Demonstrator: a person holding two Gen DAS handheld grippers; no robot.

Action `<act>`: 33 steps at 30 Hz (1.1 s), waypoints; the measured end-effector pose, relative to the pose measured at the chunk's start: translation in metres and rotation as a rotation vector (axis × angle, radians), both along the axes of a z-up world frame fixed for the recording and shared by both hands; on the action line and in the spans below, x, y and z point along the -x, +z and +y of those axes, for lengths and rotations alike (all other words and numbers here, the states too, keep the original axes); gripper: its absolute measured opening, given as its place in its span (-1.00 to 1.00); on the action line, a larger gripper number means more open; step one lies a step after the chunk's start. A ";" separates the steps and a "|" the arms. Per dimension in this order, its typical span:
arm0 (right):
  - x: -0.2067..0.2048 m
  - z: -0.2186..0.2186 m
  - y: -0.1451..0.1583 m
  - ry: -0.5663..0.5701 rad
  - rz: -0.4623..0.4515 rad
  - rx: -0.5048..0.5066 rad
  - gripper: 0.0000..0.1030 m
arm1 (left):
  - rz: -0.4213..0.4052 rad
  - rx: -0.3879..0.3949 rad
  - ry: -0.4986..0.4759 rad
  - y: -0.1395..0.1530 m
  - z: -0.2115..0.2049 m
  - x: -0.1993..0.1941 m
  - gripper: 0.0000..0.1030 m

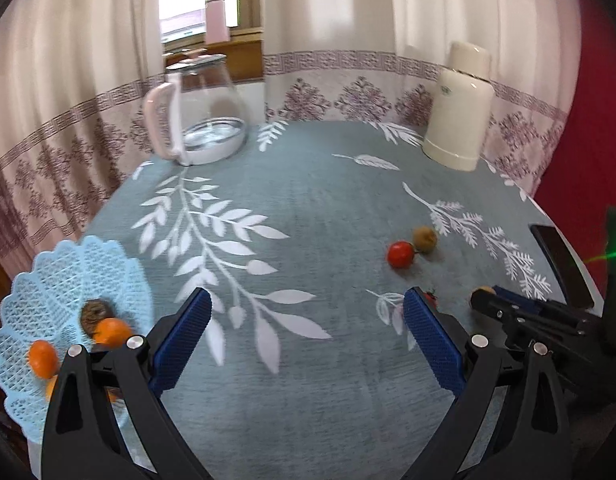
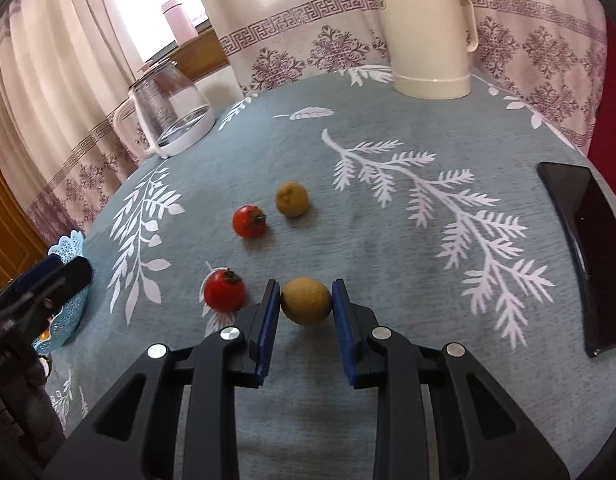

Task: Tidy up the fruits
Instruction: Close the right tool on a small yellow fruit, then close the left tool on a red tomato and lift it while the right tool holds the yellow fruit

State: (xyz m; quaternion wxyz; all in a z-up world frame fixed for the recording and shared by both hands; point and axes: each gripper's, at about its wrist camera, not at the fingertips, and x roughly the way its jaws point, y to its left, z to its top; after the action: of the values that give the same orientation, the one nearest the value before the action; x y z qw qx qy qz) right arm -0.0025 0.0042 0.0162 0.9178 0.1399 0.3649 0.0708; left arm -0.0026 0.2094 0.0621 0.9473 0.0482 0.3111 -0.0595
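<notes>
the right gripper (image 2: pixel 306 300) has its blue fingers (image 2: pixel 268 320) set on either side of a yellow-brown fruit (image 2: pixel 306 301) that lies on the bench (image 2: pixel 387 240), the pads touching or all but touching its sides, so this looks like the moment of closing for a lift; whether it is fully clamped i cannot tell. the fingers come in low and level, likely so the round fruit sits at the middle of the pads and cannot roll out.

just left of that fruit sits a red tomato (image 2: pixel 224 290), stem up. beyond it, farther from the gripper, a second tomato (image 2: pixel 249 221) and a second brown fruit (image 2: pixel 292 199) lie close together. all four are loose on the cloth, so they are not yet sorted.

the blue lace basket (image 1: pixel 48 280), well to the left of the held fruit, already carries orange fruits (image 1: pixel 110 332) and a dark round one (image 1: pixel 94 312), which marks it as the likely goal. the left gripper (image 1: pixel 306 332) hovers beside the basket with fingers wide apart and nothing between them, probably waiting its turn.
</notes>
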 end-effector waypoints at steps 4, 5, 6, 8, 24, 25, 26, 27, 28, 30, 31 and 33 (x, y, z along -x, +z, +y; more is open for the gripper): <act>0.000 0.000 0.000 -0.016 -0.010 0.024 -0.47 | 0.013 -0.009 -0.059 -0.010 -0.018 -0.006 0.90; 0.000 -0.001 0.000 -0.019 -0.010 0.024 -0.47 | 0.016 -0.012 -0.073 -0.012 -0.022 -0.007 0.89; 0.000 -0.001 -0.001 -0.021 -0.010 0.022 -0.47 | 0.020 -0.018 -0.088 -0.015 -0.027 -0.009 0.87; 0.000 -0.004 -0.001 -0.030 -0.008 0.014 -0.47 | 0.036 -0.028 -0.118 -0.020 -0.036 -0.013 0.74; -0.001 -0.012 -0.006 -0.043 0.007 -0.027 -0.47 | 0.173 -0.001 -0.266 -0.054 -0.066 -0.041 0.07; -0.001 -0.012 -0.007 -0.045 0.008 -0.033 -0.47 | 0.172 -0.003 -0.271 -0.054 -0.067 -0.041 0.03; -0.001 -0.013 -0.007 -0.047 0.008 -0.036 -0.47 | 0.175 -0.005 -0.280 -0.055 -0.068 -0.040 0.00; -0.001 -0.014 -0.006 -0.050 0.008 -0.039 -0.47 | 0.177 -0.005 -0.286 -0.056 -0.069 -0.040 -0.02; -0.001 -0.014 -0.006 -0.054 0.007 -0.043 -0.47 | 0.180 -0.007 -0.292 -0.057 -0.070 -0.039 -0.04; -0.001 -0.016 -0.007 -0.059 0.008 -0.047 -0.47 | 0.186 -0.011 -0.296 -0.058 -0.072 -0.040 -0.09; -0.001 -0.016 -0.007 -0.060 0.009 -0.047 -0.47 | 0.189 -0.010 -0.298 -0.059 -0.072 -0.040 -0.11; -0.001 -0.016 -0.007 -0.063 0.008 -0.046 -0.47 | 0.200 -0.008 -0.303 -0.061 -0.073 -0.041 -0.17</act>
State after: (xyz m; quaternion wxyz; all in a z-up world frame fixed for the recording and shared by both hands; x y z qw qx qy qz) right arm -0.0011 -0.0118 0.0095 0.9146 0.1725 0.3623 0.0498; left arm 0.0382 0.1362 0.0008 0.8917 0.0921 0.3929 -0.2050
